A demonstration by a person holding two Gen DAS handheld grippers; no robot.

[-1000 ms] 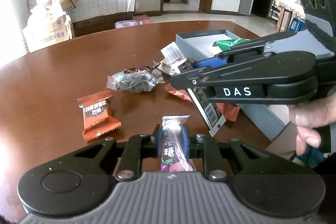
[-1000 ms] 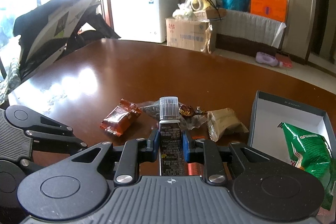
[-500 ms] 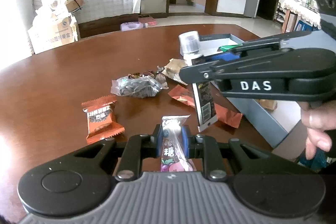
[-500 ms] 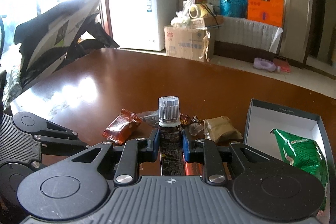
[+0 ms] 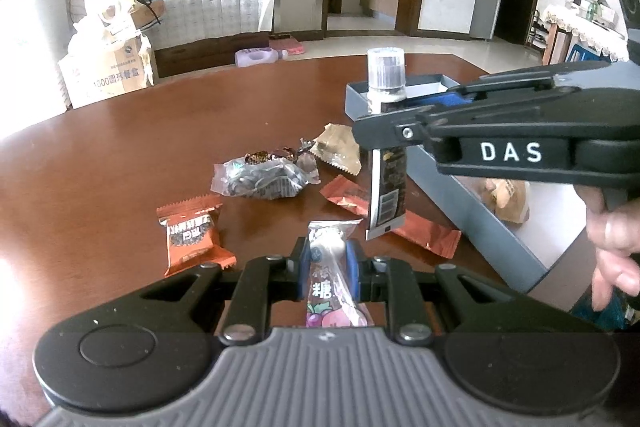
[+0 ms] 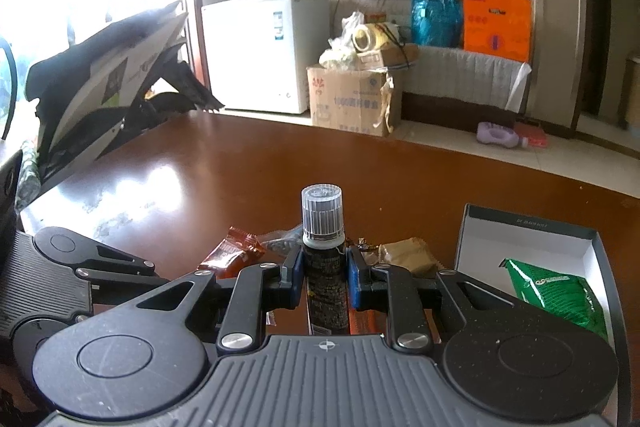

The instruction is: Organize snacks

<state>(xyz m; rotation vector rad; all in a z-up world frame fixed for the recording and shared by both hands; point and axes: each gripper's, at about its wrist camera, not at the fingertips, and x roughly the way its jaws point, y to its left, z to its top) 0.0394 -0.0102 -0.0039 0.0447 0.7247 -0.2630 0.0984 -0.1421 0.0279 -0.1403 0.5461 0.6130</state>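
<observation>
Left wrist view: a glossy brown table [image 5: 100,187] in a living room, loose snacks scattered at twelve o'clock. The left gripper [image 5: 329,265] is clamped on a candy packet [image 5: 332,283]. The right gripper [image 6: 323,275], closed around a dark capped tube [image 6: 323,267], holds it upright, a grey box [image 6: 532,227] at two o'clock.

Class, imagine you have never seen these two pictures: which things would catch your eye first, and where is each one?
First, the dark pouch with a clear ribbed cap, held upright in the right gripper above the brown table. Next, the pink candy packet clamped in the left gripper, low in its view. Then the green bag inside the open grey box at right.
</observation>
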